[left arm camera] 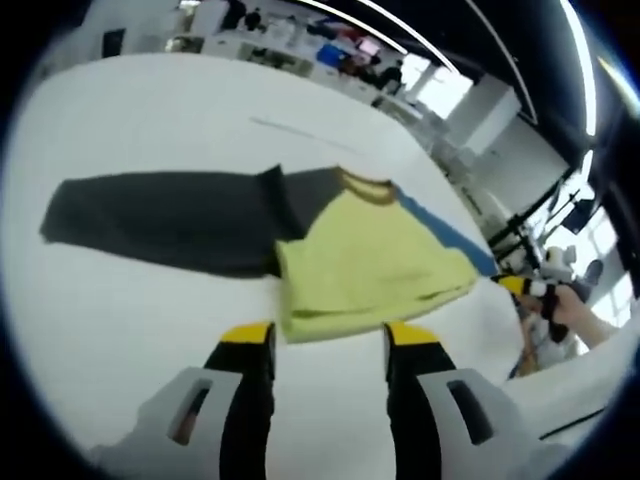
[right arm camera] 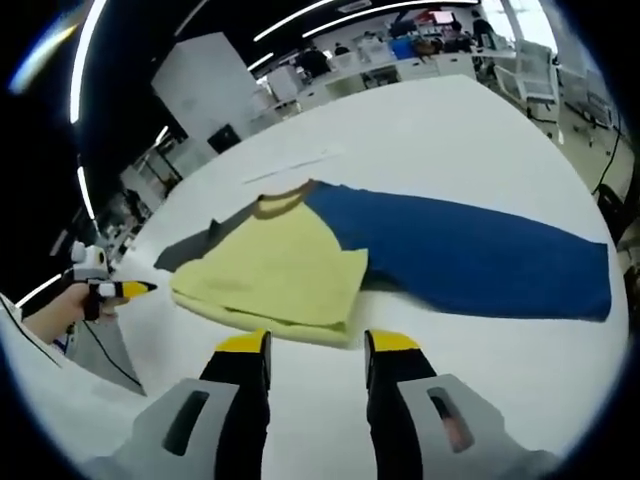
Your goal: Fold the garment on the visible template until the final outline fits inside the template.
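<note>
Shirt (left arm camera: 360, 265) flat on table (left arm camera: 130, 330), yellow body folded up; L gripper (left arm camera: 328, 335) & R gripper (right arm camera: 316, 345) jaws open, empty, just short of hem.

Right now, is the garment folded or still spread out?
Partly folded: the yellow body is doubled up, but the grey sleeve and blue sleeve lie spread flat on the table.

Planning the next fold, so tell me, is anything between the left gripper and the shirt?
Nothing visible. The left gripper is open just short of the shirt's folded yellow edge, with bare white table around it. The right gripper is likewise open near that edge.
</note>
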